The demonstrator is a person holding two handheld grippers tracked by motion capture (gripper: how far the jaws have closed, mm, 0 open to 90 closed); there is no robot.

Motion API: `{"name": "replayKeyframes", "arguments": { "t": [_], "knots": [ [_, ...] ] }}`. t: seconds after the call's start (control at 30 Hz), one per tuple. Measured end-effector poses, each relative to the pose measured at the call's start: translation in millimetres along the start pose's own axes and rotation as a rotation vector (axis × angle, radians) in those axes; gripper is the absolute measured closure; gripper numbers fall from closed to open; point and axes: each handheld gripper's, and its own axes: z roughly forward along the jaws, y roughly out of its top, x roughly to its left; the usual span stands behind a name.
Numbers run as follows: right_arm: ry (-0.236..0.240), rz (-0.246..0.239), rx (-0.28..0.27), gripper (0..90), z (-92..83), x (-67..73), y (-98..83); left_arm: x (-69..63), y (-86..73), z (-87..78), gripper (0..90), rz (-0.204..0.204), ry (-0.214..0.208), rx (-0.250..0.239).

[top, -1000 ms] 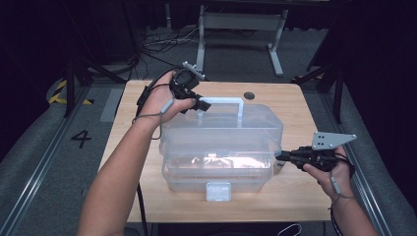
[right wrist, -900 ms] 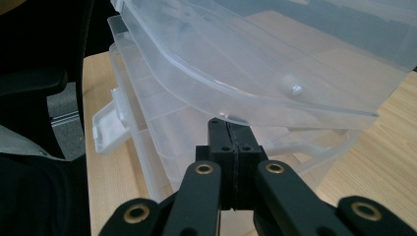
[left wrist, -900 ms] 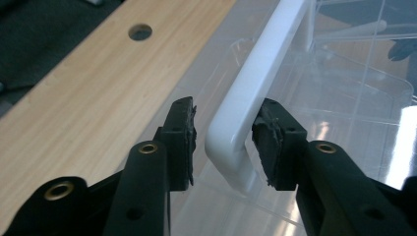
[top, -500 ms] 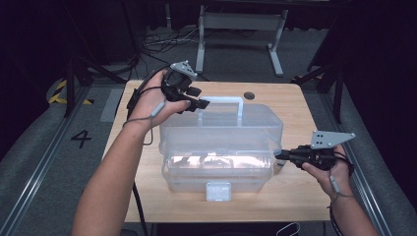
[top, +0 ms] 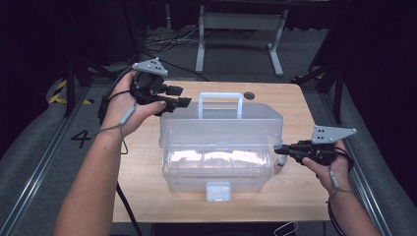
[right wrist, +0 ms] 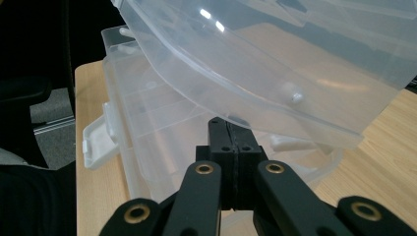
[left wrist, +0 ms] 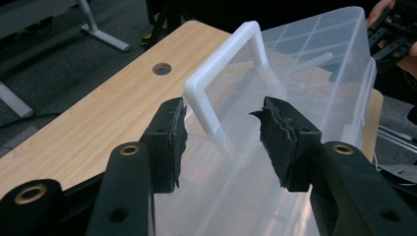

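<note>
A: Start at the left claw (top: 179, 97). How do its jaws stand?

B: Spread apart, and they have just been closing a little. In the left gripper view its pads (left wrist: 169, 140) pinch nothing; the white handle (left wrist: 223, 73) stands beyond the gap, untouched.

A: And in the high view?

B: The left claw is off the box's far left corner, up beside the handle (top: 220, 102), with the person's left hand (top: 129, 110) wrapped round it.

A: The right claw (top: 279, 150)?

B: Pressed together. In the right gripper view the right claw (right wrist: 231, 135) has its black jaws flat against each other, their tips at the edge of the raised lid (right wrist: 255, 64). Whether they pinch that rim, I cannot tell.

A: Where is the box itself?

B: The clear plastic box (top: 219, 147) sits in the middle of the wooden table (top: 142, 167), its latch (top: 218, 191) toward the person. The lid is lifted on the right end, so a gap shows above the lower tray (right wrist: 147, 132).

A: Anything else out there?

B: A round hole (top: 249, 95) in the table behind the box, and a grey metal stand (top: 241, 29) on the floor beyond
</note>
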Motion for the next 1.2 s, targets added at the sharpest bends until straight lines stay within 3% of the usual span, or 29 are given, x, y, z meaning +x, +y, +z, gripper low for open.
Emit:
{"name": "replayKeyframes", "arguments": {
  "t": [0.13, 0.37, 0.57, 0.9, 1.03, 1.13, 1.2],
  "knots": [
    [0.001, 0.004, -0.009, 90.0, 0.4, -2.4, 2.0, -6.1, -8.2, -17.6, 52.2, -0.002, 0.008, -0.027],
    [-0.006, 0.006, -0.017, 90.0, 3.4, -5.0, 6.7, -16.6, -20.4, -31.2, 52.2, 0.009, 0.04, -0.051],
    [-0.026, 0.017, -0.033, 90.0, 4.1, -7.4, 11.7, -20.7, -39.9, -44.6, 53.9, -0.01, 0.024, -0.088],
    [-0.054, 0.036, -0.059, 90.0, 8.6, -13.4, 20.6, -24.6, -70.4, -50.8, 57.2, -0.042, 0.007, -0.127],
    [-0.07, 0.045, -0.07, 90.0, 8.9, -14.5, 22.6, -27.7, -78.9, -50.1, 60.2, -0.039, 0.022, -0.111],
    [-0.079, 0.048, -0.074, 90.0, 9.4, -14.9, 24.2, -33.9, -88.1, -50.6, 62.9, -0.043, 0.002, -0.117],
    [-0.089, 0.052, -0.081, 90.0, 9.8, -15.9, 26.0, -38.5, -94.2, -50.0, 69.1, -0.054, -0.033, -0.126]
  ]
}}
